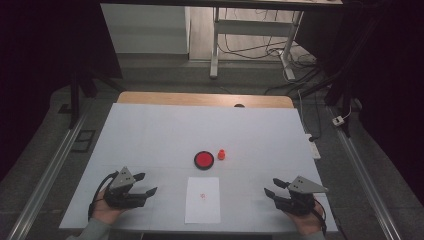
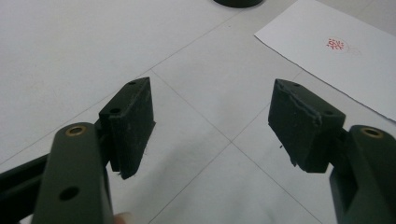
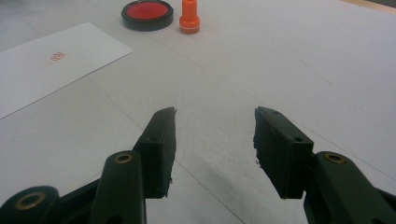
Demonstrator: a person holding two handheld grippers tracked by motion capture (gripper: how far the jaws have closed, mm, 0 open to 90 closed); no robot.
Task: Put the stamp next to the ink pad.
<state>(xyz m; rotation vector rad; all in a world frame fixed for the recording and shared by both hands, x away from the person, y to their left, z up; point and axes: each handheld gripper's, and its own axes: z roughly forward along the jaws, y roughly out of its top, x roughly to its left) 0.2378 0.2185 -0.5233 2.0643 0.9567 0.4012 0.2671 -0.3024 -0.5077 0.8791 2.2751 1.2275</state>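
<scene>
White matte table (image 1: 150, 135) under dim light, desk legs and loose cables on the floor behind. High view: left gripper (image 1: 145, 184) and right gripper (image 1: 270, 186) rest at the near corners, both with jaws spread and holding nothing. Between them lies a white rectangular paper sheet (image 1: 202, 199) bearing a small red stamp mark (image 1: 202, 195). Just beyond the sheet sits a round black ink pad with red centre (image 1: 204, 160), and just beside it, to the right, stands a small orange plastic stamp (image 1: 221, 154), upright.

Left gripper view: black jaws, blocky and scuffed, wide apart over faint seams in the table covering; the sheet's corner and red mark lie ahead to the right, the pad's dark rim at the top edge.

Right gripper view: jaws parted, empty; the orange stamp, cylindrical with a wider base, stands well ahead, apart from the pad.

Judgement: the stamp looks like the next thing to grasp. The right gripper is best placed; approach level, close on the narrow upper barrel, lift straight so the smooth plastic does not tip or smear.
</scene>
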